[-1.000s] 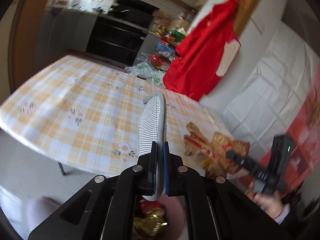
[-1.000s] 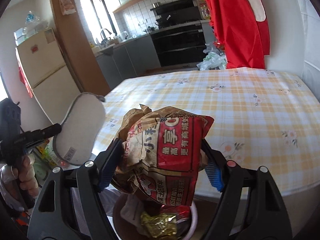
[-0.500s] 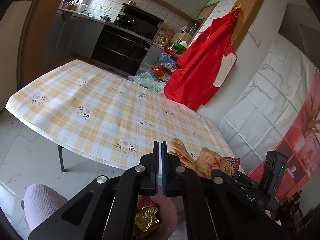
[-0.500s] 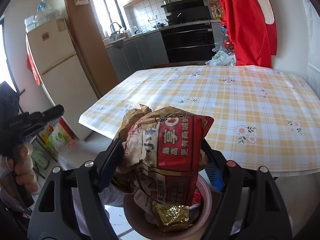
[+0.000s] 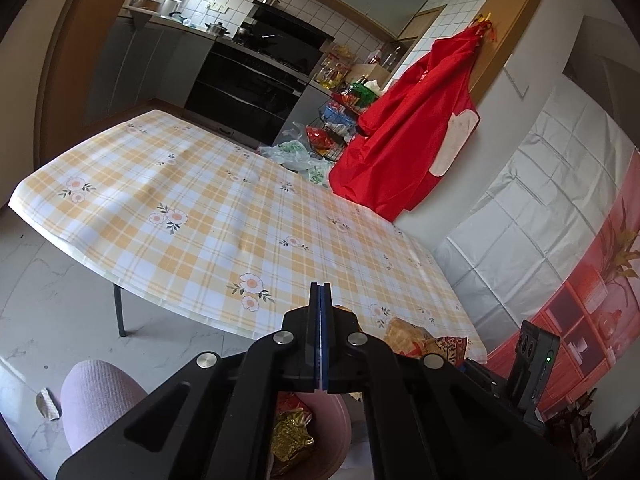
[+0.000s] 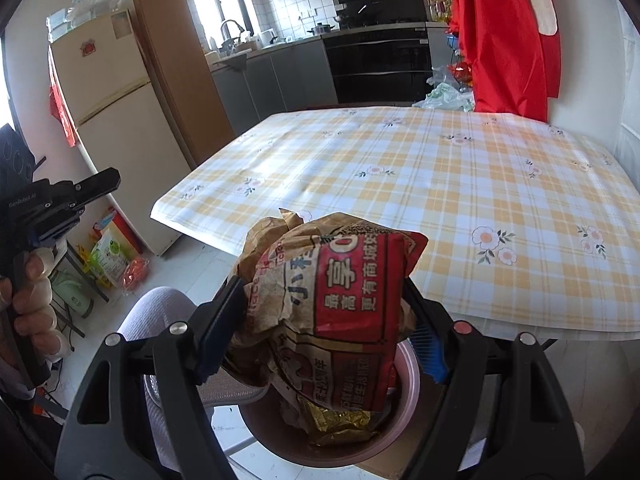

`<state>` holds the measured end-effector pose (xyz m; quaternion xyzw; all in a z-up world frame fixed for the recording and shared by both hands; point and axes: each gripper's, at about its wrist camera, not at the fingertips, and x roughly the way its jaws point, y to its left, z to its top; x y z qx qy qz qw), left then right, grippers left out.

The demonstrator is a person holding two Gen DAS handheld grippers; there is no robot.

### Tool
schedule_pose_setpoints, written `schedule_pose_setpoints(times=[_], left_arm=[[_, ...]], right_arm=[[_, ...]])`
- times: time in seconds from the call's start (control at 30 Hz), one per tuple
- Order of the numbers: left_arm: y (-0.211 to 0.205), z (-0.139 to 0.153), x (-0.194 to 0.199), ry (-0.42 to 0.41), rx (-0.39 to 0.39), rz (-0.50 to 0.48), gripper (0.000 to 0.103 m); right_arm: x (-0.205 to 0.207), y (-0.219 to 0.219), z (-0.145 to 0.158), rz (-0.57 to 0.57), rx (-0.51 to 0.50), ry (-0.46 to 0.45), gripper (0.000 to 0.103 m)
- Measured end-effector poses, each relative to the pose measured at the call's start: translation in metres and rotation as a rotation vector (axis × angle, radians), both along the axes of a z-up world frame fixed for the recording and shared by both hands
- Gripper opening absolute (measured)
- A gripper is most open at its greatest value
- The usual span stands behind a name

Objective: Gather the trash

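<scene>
The right gripper (image 6: 320,320) holds a crumpled red-and-tan snack bag (image 6: 332,304) between widely spread jaws, directly above a round pink plastic trash bin (image 6: 404,392) on the floor that already contains gold foil wrappers (image 6: 340,426). The step in hand looks like the drop: it would go best by lowering the bag until its bottom is inside the rim, centring it, then opening fully so the bulky bag falls clear of the pads. The left gripper (image 5: 321,336) is fully closed and empty, just beside the bin on the other side. The yellow-checked tablecloth surface (image 5: 208,216) looks bare, and its near edge overhangs close to the bin, so a lift should go straight up. A pale pink cushioned stool (image 5: 100,396) crowds the bin's left side; the right seems freer.
</scene>
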<state>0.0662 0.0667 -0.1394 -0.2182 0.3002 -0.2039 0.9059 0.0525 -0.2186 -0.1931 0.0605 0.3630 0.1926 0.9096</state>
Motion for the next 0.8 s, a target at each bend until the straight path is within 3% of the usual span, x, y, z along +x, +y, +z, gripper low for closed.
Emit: schedule_pose_setpoints(times=[0.27,0.33,0.6,0.67,0.7,0.73,0.8], left_arm=[[0.002,-0.004,0.000,0.013,0.012,0.004,0.000],[0.003,-0.002,-0.001,0.013,0.012,0.008,0.000],[-0.003,-0.001,-0.002,0.028,0.058,-0.012,0.002],[-0.010,0.000,-0.003,0.023,0.102,-0.025,0.007],[-0.013,0.002,-0.003,0.018,0.126,-0.032,0.018],[-0.015,0.004,-0.004,0.011,0.139,-0.038,0.036],[-0.021,0.011,-0.006,-0.024,0.168,-0.053,0.055]], right_arm=[[0.000,0.010,-0.007,0.035,-0.025,0.030,0.079],[0.000,0.013,-0.006,0.038,-0.034,0.027,0.089],[-0.001,0.007,0.008,-0.044,-0.079,-0.010,0.097],[0.000,0.001,0.013,-0.080,-0.093,-0.018,0.097],[0.000,-0.001,0.017,-0.097,-0.097,-0.024,0.097],[-0.001,-0.006,0.024,-0.121,-0.101,-0.039,0.097],[-0.002,-0.012,0.036,-0.159,-0.104,-0.068,0.097]])
